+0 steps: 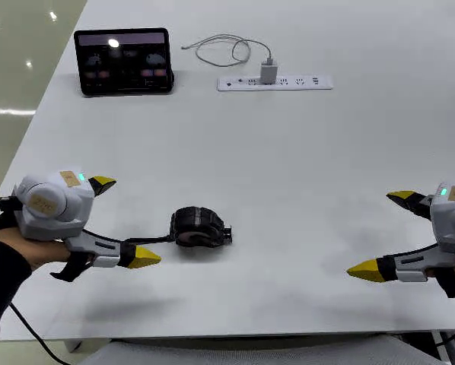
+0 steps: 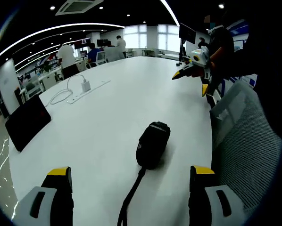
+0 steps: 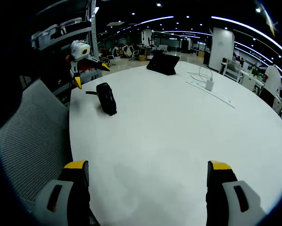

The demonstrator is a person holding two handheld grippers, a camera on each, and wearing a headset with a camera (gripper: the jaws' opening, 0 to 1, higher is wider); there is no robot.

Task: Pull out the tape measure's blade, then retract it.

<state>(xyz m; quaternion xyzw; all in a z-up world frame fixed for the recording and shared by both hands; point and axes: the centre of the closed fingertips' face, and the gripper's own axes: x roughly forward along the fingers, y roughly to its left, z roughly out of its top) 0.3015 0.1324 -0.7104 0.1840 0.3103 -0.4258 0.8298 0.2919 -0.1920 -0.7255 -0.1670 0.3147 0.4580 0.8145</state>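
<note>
A black tape measure (image 1: 198, 227) lies on the white table (image 1: 288, 152), its wrist strap trailing left toward my left gripper (image 1: 128, 220). That gripper is open, yellow-tipped, a short way left of the case and not touching it. In the left gripper view the tape measure (image 2: 153, 143) sits ahead between the spread fingertips (image 2: 60, 172), strap running back toward me. My right gripper (image 1: 383, 232) hovers open at the table's right side, far from the case. The right gripper view shows the tape measure (image 3: 106, 98) far off, with the left gripper (image 3: 84, 59) behind it. No blade is drawn out.
A dark tablet (image 1: 123, 61) stands at the back left. A white power strip (image 1: 275, 82) with a plugged charger and coiled cable lies at the back centre. A mesh chair back (image 2: 244, 141) stands by the table's near edge. People stand in the far office.
</note>
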